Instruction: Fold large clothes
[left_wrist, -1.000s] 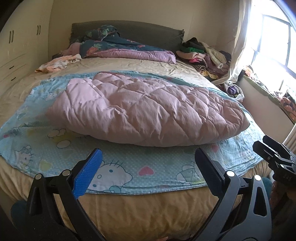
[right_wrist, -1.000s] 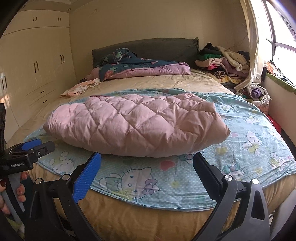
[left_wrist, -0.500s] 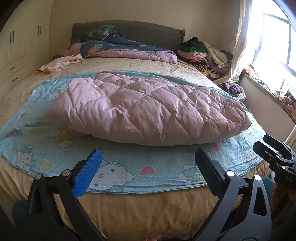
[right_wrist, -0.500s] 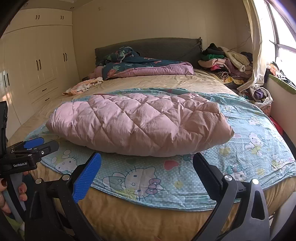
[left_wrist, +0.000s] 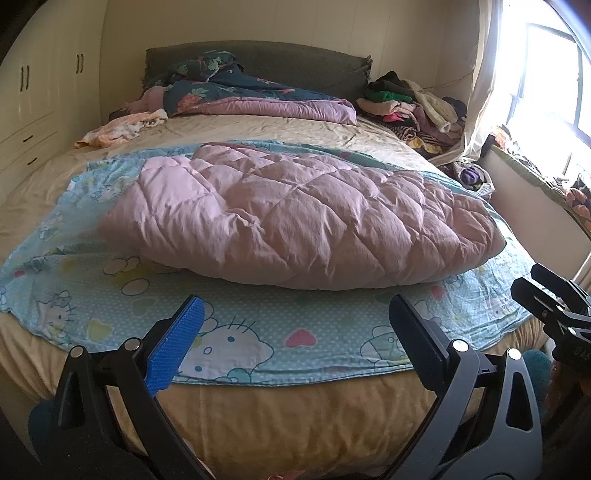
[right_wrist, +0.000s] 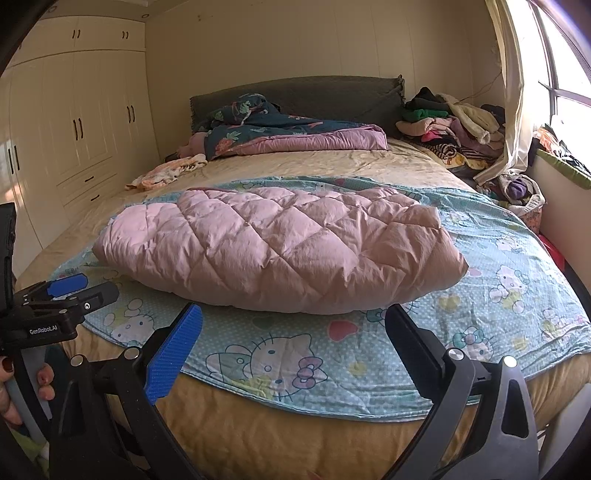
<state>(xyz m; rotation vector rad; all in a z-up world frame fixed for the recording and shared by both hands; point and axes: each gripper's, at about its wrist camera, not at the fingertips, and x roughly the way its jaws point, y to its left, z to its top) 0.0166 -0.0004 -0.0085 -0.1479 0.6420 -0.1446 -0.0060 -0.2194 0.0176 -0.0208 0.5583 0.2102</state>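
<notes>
Pink quilted down garment (left_wrist: 306, 218), puffed and already doubled over on itself, lies across the middle of a light-blue Hello Kitty sheet (left_wrist: 236, 332) spread on the bed (left_wrist: 295, 417), its long side running left to right in front of you. The garment touches neither gripper. You hold the left gripper (left_wrist: 295, 332) at the near edge of the bed, fingers spread wide with nothing between them, one pad blue and the other dark, aimed at the strip of cartoon sheet just short of the garment. Your right gripper (right_wrist: 293, 334) sits level beside it, likewise gaping and empty, pointed at the same near hem. In the right wrist view the left tool shows at the far left edge with your hand (right_wrist: 22, 384), nails painted dark, wrapped round its handle. At the head of the bed a dark floral duvet (left_wrist: 240, 92) with a mauve lining is bunched against the grey headboard (left_wrist: 306, 62), and a peach-patterned cloth (left_wrist: 122, 129) lies on the beige bedsheet near the cream wardrobe (right_wrist: 74, 122). A heap of mixed clothes (left_wrist: 410, 107) is stacked at the right corner by the curtained window (left_wrist: 535, 74).
</notes>
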